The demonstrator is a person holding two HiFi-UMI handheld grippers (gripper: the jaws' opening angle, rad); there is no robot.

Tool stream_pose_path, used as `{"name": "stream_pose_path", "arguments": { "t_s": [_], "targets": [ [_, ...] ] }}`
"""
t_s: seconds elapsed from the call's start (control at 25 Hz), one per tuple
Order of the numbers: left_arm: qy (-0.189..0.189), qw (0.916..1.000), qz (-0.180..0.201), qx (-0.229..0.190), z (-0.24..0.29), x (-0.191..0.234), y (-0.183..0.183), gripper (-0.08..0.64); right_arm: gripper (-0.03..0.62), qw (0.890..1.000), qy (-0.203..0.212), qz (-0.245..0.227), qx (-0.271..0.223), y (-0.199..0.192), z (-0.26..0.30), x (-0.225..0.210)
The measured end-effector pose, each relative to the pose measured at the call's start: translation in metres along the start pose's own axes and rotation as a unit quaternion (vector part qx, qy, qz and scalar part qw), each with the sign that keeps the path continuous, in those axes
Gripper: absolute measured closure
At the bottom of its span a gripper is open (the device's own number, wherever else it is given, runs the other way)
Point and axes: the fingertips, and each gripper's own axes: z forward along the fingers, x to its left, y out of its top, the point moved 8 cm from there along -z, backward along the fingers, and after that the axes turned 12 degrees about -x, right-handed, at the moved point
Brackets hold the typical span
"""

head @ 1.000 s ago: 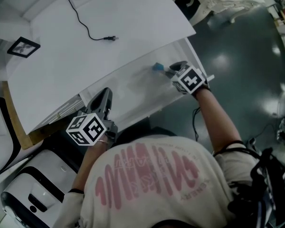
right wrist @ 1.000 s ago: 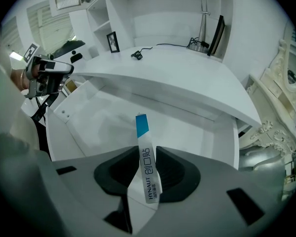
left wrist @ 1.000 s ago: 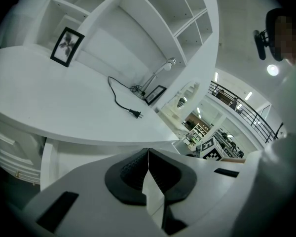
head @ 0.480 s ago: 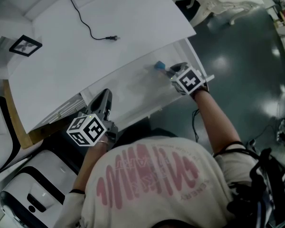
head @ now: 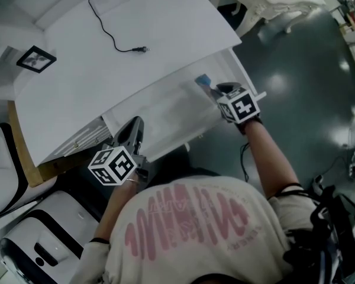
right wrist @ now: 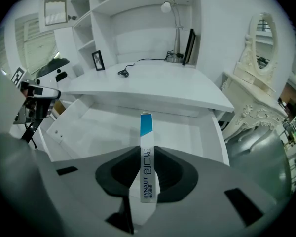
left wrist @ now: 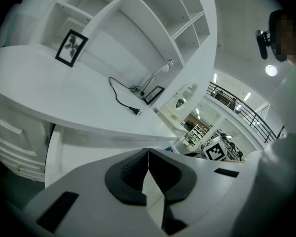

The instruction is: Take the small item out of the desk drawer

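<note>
A slim white and blue box (right wrist: 145,147) stands upright between the pads of my right gripper (right wrist: 146,169), which is shut on it. Its blue end points out over the open white drawer (right wrist: 103,125). In the head view the box (head: 203,80) sits at the tip of the right gripper (head: 212,87), over the drawer's (head: 165,108) right end. My left gripper (head: 136,128) is at the drawer's near left corner. Its pads (left wrist: 133,169) meet with nothing between them.
The white desk top (head: 124,70) carries a black cable with a plug (head: 115,37) and a small picture frame (head: 35,58). A lamp (right wrist: 170,14) stands at the back of the desk. An ornate white mirror (right wrist: 259,38) is at the right, above dark floor (head: 296,70).
The right gripper with the box has shifted slightly to the right over the drawer's end. The left gripper has barely moved.
</note>
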Motion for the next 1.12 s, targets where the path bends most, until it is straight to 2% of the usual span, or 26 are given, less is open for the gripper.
{"name": "stream_pose_path", "arguments": {
  "t_s": [0.24,0.64,0.92,1.12],
  "targets": [
    [-0.012,0.9999,0.008,-0.007,-0.011,-0.014,-0.001,0.529,0.497,0.997,-0.043,0.039,-0.048,-0.006,-0.030,0.006],
    [-0.040,0.9984,0.032,-0.024,-0.017,-0.043,0.013,0.529,0.498,0.989,-0.081,0.058,-0.112,0.007,-0.071,0.027],
    [-0.061,0.9963,0.049,-0.036,-0.023,-0.060,0.017,0.530,0.497,0.978,-0.100,0.096,-0.153,0.008,-0.095,0.040],
    [-0.071,0.9948,0.057,-0.047,-0.030,-0.073,0.021,0.529,0.497,0.966,-0.113,0.133,-0.190,0.009,-0.118,0.047]
  ]
}}
